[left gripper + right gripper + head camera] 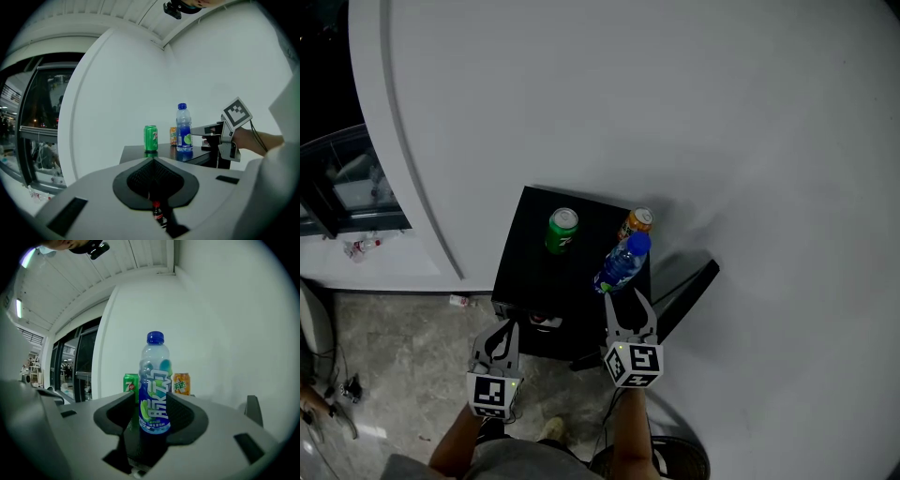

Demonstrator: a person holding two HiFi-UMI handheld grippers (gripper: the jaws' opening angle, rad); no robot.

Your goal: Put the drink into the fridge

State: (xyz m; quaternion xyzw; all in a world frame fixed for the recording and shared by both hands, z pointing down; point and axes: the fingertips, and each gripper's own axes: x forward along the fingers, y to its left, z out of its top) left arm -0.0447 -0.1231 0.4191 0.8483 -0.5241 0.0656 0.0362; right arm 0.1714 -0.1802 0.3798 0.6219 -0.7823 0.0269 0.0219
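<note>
Right tongs (625, 298) open wide, level. The clear plastic drink bottle with blue cap and blue label (622, 264) stands upright dead ahead between the jaws, and the pads don't look to be pressing yet. It sits near the front right corner of the black cabinet top (530, 253). Green can (562, 230) is mid-top, orange can (637, 223) at the back right corner, both behind it. Left tongs (502, 328) closed, empty, hanging off the front left corner. Right hand is clearly nearer: close on the body, long axis vertical.
</note>
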